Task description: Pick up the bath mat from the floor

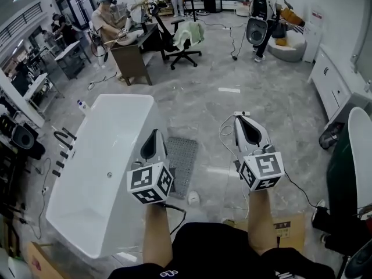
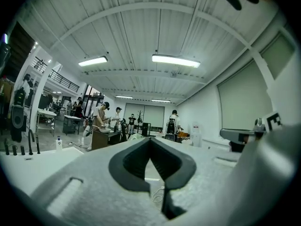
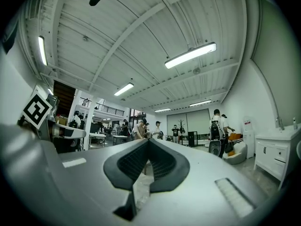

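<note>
Marble floor (image 1: 232,68) holds bath mat (image 1: 183,158) beside bathtub (image 1: 132,97); left tongs (image 1: 156,132), right tongs (image 1: 242,117) closed.

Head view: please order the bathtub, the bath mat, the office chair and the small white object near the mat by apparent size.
1. bathtub, clearly largest.
2. bath mat and office chair: alike; the chair stands farther away, so unranked.
3. small white object, smallest.

The head view looks steeply down from behind the left gripper (image 1: 155,133) and right gripper (image 1: 245,120) onto the floor (image 1: 203,106); each gripper view faces level along its jaws, all three sharing the far desk (image 1: 131,60).
</note>
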A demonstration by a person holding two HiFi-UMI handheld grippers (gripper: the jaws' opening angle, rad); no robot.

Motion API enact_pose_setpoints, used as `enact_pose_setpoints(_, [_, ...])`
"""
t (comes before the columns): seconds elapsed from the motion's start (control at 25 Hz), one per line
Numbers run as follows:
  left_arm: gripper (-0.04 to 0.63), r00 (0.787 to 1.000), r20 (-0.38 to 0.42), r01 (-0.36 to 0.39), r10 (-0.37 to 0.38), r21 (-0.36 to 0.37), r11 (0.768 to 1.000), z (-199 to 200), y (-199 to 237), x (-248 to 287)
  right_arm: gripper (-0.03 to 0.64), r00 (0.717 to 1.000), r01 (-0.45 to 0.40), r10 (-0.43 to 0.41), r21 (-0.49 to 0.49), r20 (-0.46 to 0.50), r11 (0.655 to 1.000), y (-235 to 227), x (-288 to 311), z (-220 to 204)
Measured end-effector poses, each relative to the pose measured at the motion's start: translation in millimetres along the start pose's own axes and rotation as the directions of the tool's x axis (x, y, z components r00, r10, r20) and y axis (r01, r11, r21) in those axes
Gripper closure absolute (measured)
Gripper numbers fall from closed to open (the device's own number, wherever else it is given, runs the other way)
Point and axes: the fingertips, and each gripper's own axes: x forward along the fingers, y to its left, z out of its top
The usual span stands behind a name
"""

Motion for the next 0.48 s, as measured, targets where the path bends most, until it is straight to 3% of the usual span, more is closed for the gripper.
enact_pose_setpoints(0.24, [0.595,0.999,-0.038,-0.004,0.004,-0.007,1.0,-6,18,33,0.611,0.999,-0.011,0.012,0.028,-0.044,1.0,-1,38,-18])
enact_pose_setpoints(0.48, [0.595,0.998,-0.063,-0.025,0.021,-0.06,0.998,-20,53,69,0.611,0.994,-0.063,0.067,0.045,-0.091,0.997,10,88,-46])
